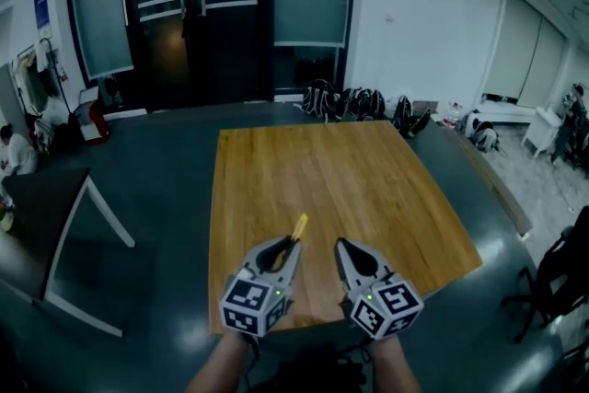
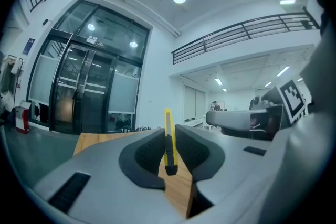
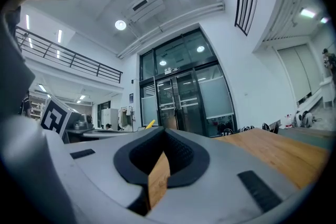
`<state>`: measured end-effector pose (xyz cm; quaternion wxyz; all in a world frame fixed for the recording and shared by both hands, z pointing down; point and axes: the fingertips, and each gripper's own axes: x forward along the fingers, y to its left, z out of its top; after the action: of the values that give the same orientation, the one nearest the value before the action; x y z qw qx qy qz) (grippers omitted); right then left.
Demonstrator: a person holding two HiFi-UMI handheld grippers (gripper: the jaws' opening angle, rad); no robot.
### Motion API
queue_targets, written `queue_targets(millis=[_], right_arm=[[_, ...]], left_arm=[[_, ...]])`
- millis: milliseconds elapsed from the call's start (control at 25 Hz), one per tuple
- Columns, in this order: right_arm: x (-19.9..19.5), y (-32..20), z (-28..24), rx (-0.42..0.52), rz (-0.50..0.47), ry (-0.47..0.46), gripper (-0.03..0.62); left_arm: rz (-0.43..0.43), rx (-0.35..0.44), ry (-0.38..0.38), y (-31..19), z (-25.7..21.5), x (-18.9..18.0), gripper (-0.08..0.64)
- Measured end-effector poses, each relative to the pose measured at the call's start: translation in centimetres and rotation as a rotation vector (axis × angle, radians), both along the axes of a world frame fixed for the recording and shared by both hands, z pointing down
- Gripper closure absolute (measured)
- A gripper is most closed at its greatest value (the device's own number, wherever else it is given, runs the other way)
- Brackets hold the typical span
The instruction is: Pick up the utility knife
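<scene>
A yellow utility knife [image 1: 299, 226] with a black slider sticks forward out of my left gripper [image 1: 293, 241], which is shut on it above the near edge of the wooden table [image 1: 368, 189]. In the left gripper view the knife [image 2: 168, 120] stands upright between the dark pads, held off the tabletop by my left gripper [image 2: 169, 136]. My right gripper [image 1: 340, 244] hovers just to the right of it, shut with nothing held. In the right gripper view its jaws [image 3: 164, 131] meet at the tips, and the knife's yellow tip [image 3: 150, 124] peeks over the left jaw.
A dark table with white legs [image 1: 55, 225] stands to the left, with a person [image 1: 14, 152] beyond it. Bags [image 1: 354, 103] lie on the floor past the table's far edge. An office chair [image 1: 561, 276] is at the right. Glass doors [image 1: 212, 5] fill the back wall.
</scene>
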<state>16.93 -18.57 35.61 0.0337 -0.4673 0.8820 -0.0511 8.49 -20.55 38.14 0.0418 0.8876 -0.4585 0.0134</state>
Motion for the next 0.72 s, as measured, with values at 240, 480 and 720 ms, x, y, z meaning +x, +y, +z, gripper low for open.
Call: queue_targets(millis=[240, 480, 720], right_arm=[[-1.2, 0.7, 0.0, 0.004, 0.009, 0.006, 0.583], [-2.1, 0.7, -0.4, 0.008, 0.019, 0.006, 0.581], [-2.4, 1.1, -0.5, 0.02, 0.012, 0.006, 0.581]], left_arm=[[0.008, 0.006, 0.018, 0.7, 0.1, -1.2, 0.492], [0.002, 0.004, 0.024, 0.7, 0.2, -2.2, 0.492], [0.01, -0.006, 0.028, 1.0, 0.5, -2.4, 0.492]])
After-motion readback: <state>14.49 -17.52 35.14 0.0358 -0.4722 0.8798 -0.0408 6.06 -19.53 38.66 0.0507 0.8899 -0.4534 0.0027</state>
